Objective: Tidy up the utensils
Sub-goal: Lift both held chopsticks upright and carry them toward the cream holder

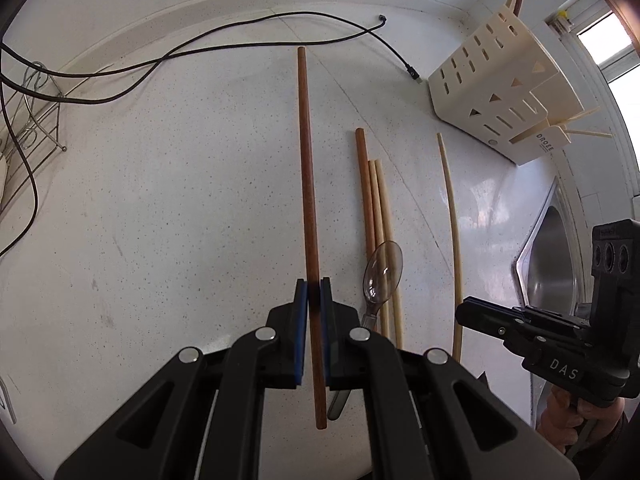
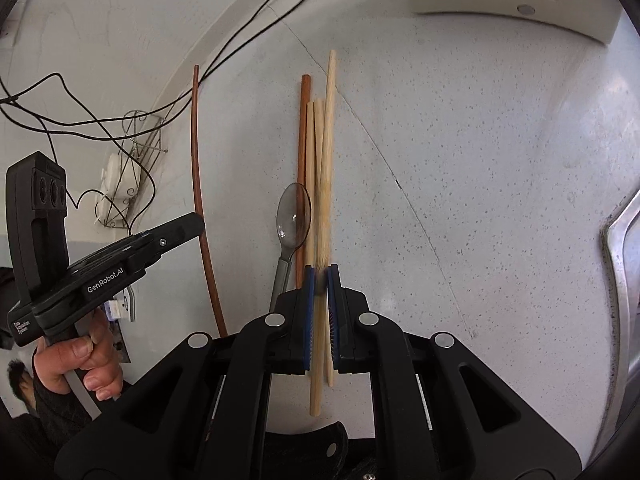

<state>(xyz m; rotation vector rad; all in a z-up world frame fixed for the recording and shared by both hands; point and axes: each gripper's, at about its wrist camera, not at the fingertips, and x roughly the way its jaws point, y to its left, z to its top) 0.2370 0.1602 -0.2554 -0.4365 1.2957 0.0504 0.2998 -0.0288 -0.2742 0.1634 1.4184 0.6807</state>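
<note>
Left wrist view: sorting partly done, both claws loaded.
Left claw (image 1: 314,296) clamped on dark chopstick (image 1: 307,184); right claw (image 2: 321,280) clamped on pale chopstick (image 2: 329,152). Left on desk (image 1: 160,220): spoon (image 1: 382,276), three sticks (image 1: 376,216). Cream holder (image 1: 496,92) already carrying few sticks.

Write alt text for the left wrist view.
The left gripper is shut on a long dark brown chopstick above a white speckled counter. To its right lie another brown chopstick, pale chopsticks and a clear spoon; a cream utensil holder stands at the upper right.
</note>
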